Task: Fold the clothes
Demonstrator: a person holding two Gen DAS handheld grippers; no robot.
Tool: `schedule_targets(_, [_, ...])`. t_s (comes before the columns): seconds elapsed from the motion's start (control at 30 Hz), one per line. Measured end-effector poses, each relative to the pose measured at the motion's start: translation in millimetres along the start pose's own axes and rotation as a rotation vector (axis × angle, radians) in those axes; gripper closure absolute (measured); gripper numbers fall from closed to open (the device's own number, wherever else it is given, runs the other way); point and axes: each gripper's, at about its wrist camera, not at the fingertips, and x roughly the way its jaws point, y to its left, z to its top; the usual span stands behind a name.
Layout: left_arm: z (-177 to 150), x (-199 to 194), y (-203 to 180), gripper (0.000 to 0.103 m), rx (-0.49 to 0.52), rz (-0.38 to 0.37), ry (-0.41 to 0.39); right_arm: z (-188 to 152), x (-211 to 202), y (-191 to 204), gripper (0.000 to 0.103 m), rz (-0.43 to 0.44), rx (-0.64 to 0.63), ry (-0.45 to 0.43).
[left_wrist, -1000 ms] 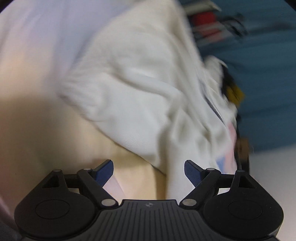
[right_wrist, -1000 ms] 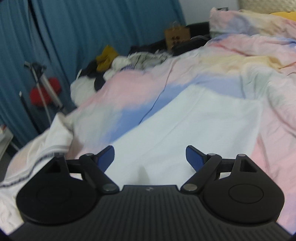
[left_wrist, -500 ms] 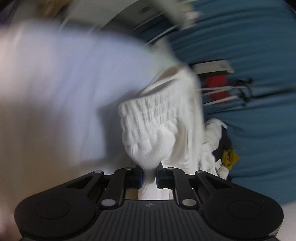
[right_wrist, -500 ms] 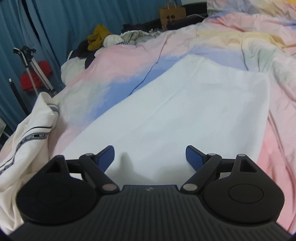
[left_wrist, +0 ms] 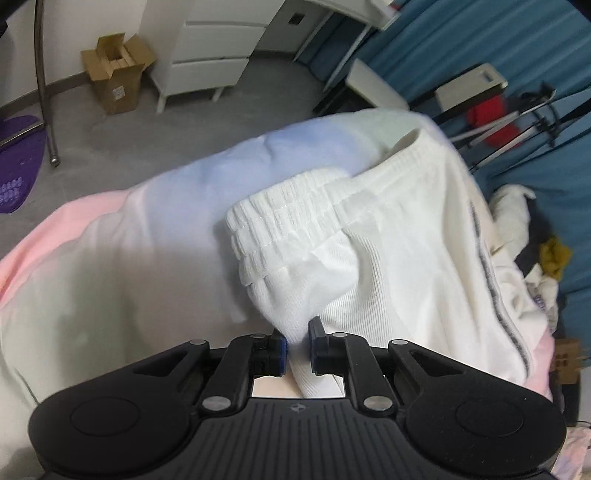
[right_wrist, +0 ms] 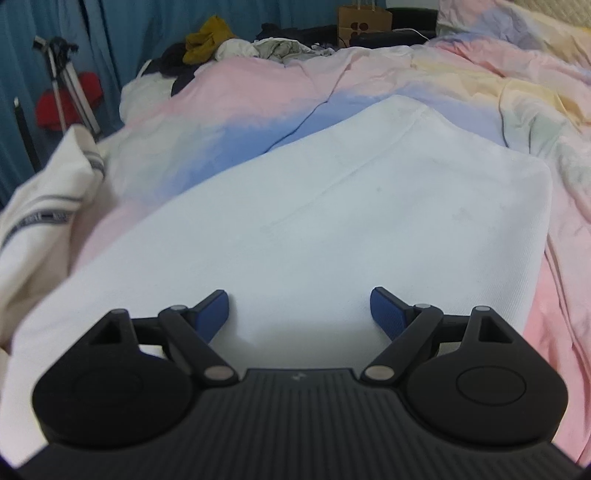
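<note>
My left gripper (left_wrist: 296,341) is shut on the white trousers (left_wrist: 369,258), pinching the cloth just below the ribbed elastic waistband (left_wrist: 288,210). The trousers have a grey side stripe (left_wrist: 491,266) and drape over the pastel duvet (left_wrist: 147,229). Part of the same cream garment (right_wrist: 40,221) shows at the left of the right wrist view. My right gripper (right_wrist: 299,314) is open and empty, low over a flat folded white garment (right_wrist: 332,229) lying on the duvet (right_wrist: 240,96).
A pile of unfolded clothes (right_wrist: 236,48) lies at the bed's far end by the blue curtain (right_wrist: 110,22). A tripod (right_wrist: 62,77) and red item stand beside the bed. A cardboard box (left_wrist: 116,74), white drawers (left_wrist: 210,48) and grey floor lie beyond the bed edge.
My left gripper closed on the white trousers and lifted and swung them; the view turned toward the floor and bed edge. My right gripper stayed open and sank closer to the folded white garment.
</note>
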Motion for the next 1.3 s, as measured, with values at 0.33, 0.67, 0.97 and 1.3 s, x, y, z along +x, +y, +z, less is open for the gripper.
schedule_targets(0.33, [-19,-32,-20,0.054,0.128,-0.007,-0.138,2,-2,2,0.015,0.011,0.0,-0.005])
schedule_targets(0.67, [-42,-77,-80,0.021,0.43,-0.027,-0.405,16,-27,8,0.018,0.098,0.023,-0.068])
schedule_targets(0.97, [-103,-12,-240,0.015,0.911,-0.194,-0.337,26,-49,11,0.018,0.159,0.026,-0.108])
schedule_targets(1.3, [-189,115,-370,0.015,1.298,-0.143,-0.34,32,-40,7,0.018,0.238,0.097,-0.1])
